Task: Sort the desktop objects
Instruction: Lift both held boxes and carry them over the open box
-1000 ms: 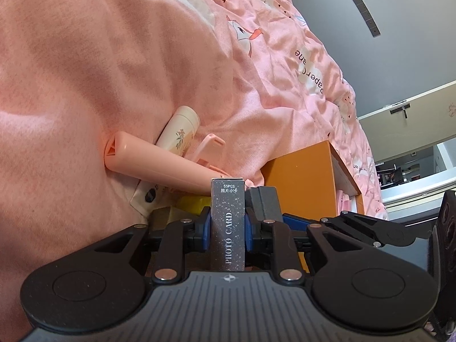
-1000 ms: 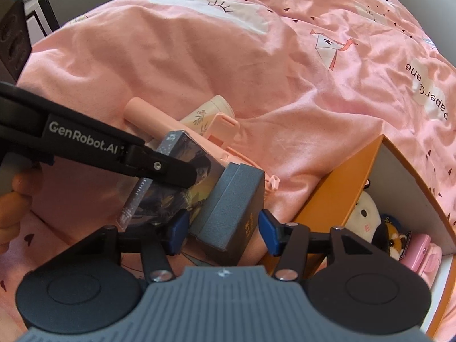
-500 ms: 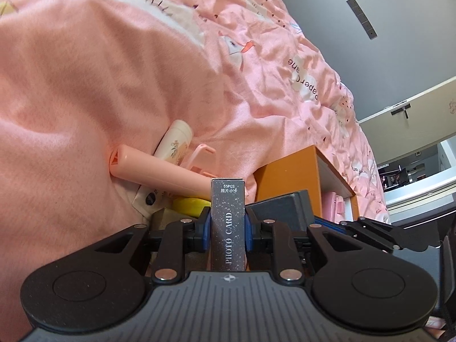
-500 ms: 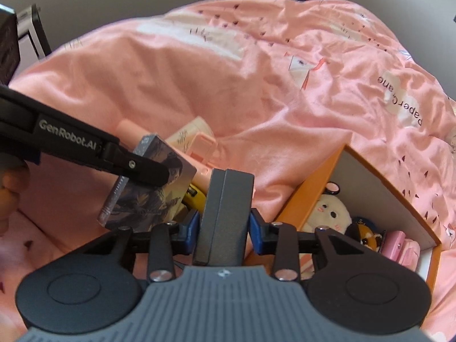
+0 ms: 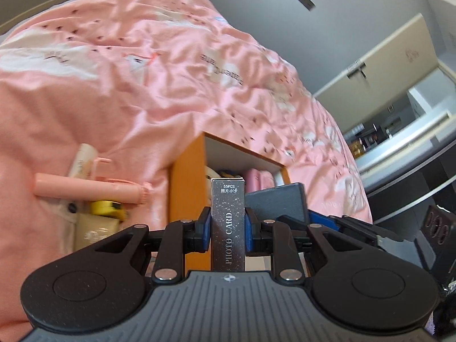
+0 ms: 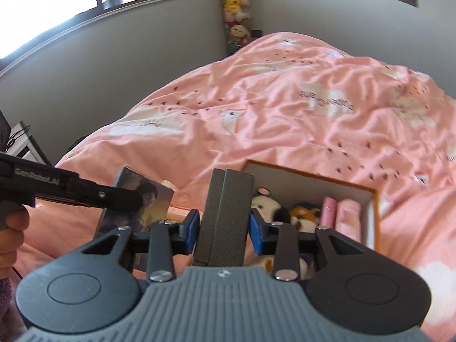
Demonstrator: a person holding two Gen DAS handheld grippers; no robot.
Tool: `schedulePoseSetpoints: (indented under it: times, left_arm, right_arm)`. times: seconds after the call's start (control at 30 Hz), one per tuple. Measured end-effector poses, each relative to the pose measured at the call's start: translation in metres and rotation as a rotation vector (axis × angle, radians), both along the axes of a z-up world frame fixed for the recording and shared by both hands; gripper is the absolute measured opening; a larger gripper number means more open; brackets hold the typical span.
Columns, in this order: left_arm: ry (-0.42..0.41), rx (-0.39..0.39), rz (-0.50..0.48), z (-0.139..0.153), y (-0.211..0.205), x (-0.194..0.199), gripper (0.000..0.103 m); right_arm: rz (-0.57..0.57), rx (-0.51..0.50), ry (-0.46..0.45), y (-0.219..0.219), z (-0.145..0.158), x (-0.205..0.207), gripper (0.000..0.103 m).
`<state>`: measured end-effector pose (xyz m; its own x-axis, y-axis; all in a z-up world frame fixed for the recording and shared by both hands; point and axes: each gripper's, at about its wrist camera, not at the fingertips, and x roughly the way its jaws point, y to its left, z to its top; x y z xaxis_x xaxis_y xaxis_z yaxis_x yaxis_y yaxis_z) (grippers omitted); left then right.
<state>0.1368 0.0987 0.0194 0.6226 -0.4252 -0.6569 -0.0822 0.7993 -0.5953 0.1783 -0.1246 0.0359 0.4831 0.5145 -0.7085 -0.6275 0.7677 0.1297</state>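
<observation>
My left gripper (image 5: 228, 225) is shut on a silver "PHOTO CARD" box (image 5: 228, 199), which stands upright between its blue pads above the bed. From the right wrist view the same box (image 6: 148, 196) shows its picture face, clamped by the left gripper (image 6: 125, 199). My right gripper (image 6: 223, 225) is shut on a dark grey textured box (image 6: 228, 199), held on edge just in front of the open orange box (image 6: 376, 216). That orange box (image 5: 185, 188) has a white inside and holds plush toys (image 6: 270, 208) and pink items (image 6: 342, 213).
Left on the pink quilt (image 6: 285, 119) lie a pink stick (image 5: 85, 189), a cream tube (image 5: 81, 159), a yellow item (image 5: 108, 206) and a beige box (image 5: 94, 230). Stacked plush toys (image 6: 236, 8) fill the far room corner. A hand (image 6: 11, 236) grips the left handle.
The right gripper closed on the grey box and lifted it off the pile. Both grippers rose and swung towards the orange box, whose inside now shows in both views.
</observation>
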Motion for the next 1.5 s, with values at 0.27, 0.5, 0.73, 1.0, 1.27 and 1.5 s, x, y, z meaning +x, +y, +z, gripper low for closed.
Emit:
schedulePoseSetpoints:
  times: [0.27,0.5,0.73,1.0,1.27,1.5]
  left_arm:
    - [0.098,0.158,-0.117,-0.017,-0.069,0.033,0.026]
    - [0.226,0.325,-0.158,-0.046,-0.106,0.053,0.026]
    - [0.314,0.45,-0.14,-0.069,-0.123,0.064,0.026]
    - [0.36,0.548,-0.17,-0.076,-0.14,0.073,0.027]
    - [0.363,0.55,-0.178,-0.078,-0.141,0.076,0.028]
    - [0.381,0.516,-0.198,-0.077,-0.136,0.078,0.027]
  right_arm:
    - [-0.118,0.04,0.156,-0.05,-0.047,0.006,0.039]
    - [-0.151,0.098,0.233,-0.07,-0.071,0.01,0.039]
    - [-0.142,0.137,0.289,-0.072,-0.092,0.014,0.039]
    - [-0.128,0.165,0.313,-0.064,-0.106,0.02,0.036]
    - [-0.143,0.158,0.334,-0.061,-0.111,0.022,0.035]
    - [-0.167,0.149,0.308,-0.06,-0.107,0.022,0.035]
